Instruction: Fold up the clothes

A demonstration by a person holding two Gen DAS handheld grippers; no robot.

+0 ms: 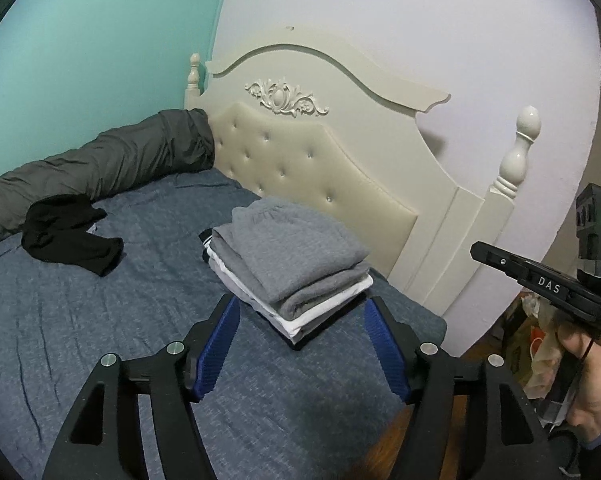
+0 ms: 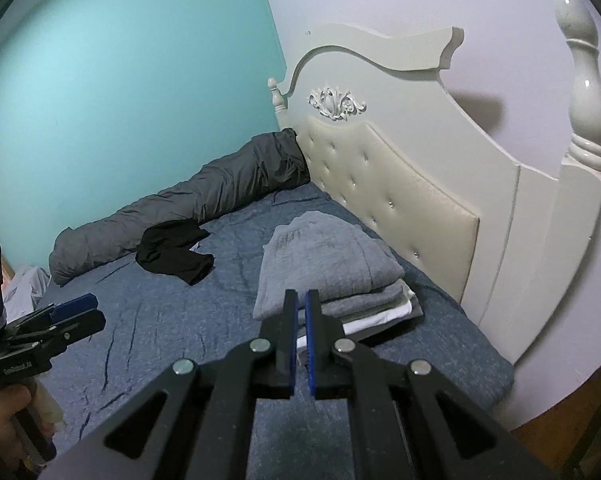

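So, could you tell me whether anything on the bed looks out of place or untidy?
Yes: a black garment lies crumpled and unfolded on the blue bedspread, apart from the neat stack of folded clothes near the headboard. Nothing looks spilled or damaged.

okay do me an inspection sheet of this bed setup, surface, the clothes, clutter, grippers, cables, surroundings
Surface: bed with a blue cover, creased.
Job's things: folded stack, grey on top, near the headboard; black garment unfolded, lying apart from it.
Clutter: grey roll along the teal wall; bags on the floor.
Grippers: left gripper open, empty; right gripper shut, empty.
Cables: thin black cord by the right hand.
Surroundings: teal wall, white wall, wood floor.
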